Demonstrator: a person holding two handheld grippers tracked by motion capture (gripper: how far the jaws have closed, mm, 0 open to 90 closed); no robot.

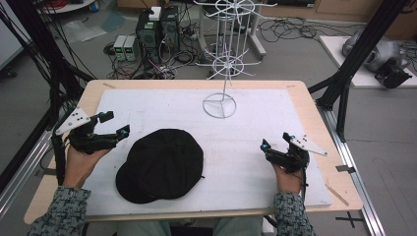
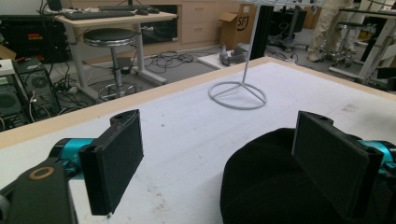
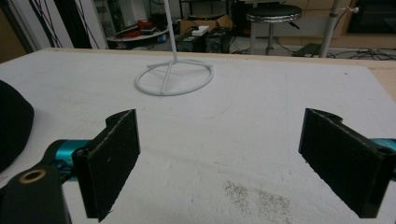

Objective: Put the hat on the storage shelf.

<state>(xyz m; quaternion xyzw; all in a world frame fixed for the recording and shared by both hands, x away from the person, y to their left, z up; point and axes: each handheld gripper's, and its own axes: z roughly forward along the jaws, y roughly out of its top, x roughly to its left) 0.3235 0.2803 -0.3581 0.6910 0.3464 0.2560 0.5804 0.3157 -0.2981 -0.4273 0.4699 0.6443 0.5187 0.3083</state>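
Observation:
A black cap [image 1: 161, 164] lies flat on the white mat, near the front and left of centre. My left gripper [image 1: 114, 124] hovers just left of the cap, open, its jaws wide apart with nothing between them. In the left gripper view [image 2: 219, 158] the cap [image 2: 271, 186] sits low at the right, partly behind the right jaw. My right gripper [image 1: 276, 141] rests at the right side of the mat, open and empty. The right gripper view [image 3: 219, 161] has the cap's edge [image 3: 14, 130] at far left. A white wire display stand [image 1: 223, 64] rises at the back centre.
The stand's round base [image 1: 219, 105] sits on the white mat [image 1: 265, 113], which covers most of the wooden table [image 1: 305, 93]. Computer boxes and cables [image 1: 157, 34] lie on the floor beyond. Black frame posts [image 1: 344, 78] stand at the right.

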